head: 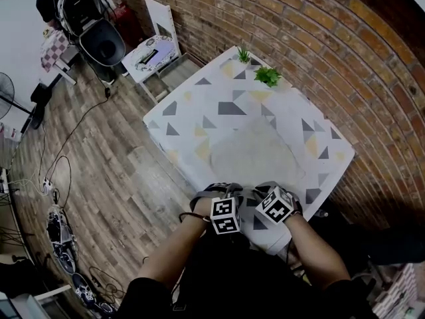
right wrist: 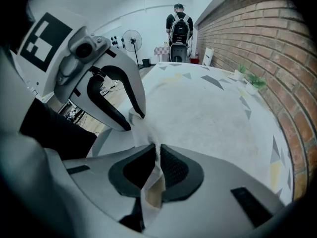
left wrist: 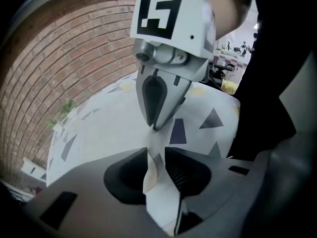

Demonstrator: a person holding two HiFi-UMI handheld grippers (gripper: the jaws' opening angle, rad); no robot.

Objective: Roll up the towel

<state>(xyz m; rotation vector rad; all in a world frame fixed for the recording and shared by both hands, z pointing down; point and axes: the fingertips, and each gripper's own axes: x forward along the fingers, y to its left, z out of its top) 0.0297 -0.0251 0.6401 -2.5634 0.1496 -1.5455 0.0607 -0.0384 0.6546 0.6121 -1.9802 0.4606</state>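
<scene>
The big table (head: 199, 121) fills the middle of the head view. The grey towel (head: 255, 153) lies flat on it. It runs from the near edge by the person up toward the top of the frame. Both grippers sit side by side at that near edge, so I think the roll must go up the frame. The right gripper (right wrist: 158, 164) pinches the towel's edge tight. The left gripper (left wrist: 155, 171) has its jaws a bit apart, with a strip of cloth loose between them.

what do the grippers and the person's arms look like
The left gripper and right gripper have pale grey bodies with black ribbed pads; each carries a white cube with black square markers. The person wears a dark top.
</scene>
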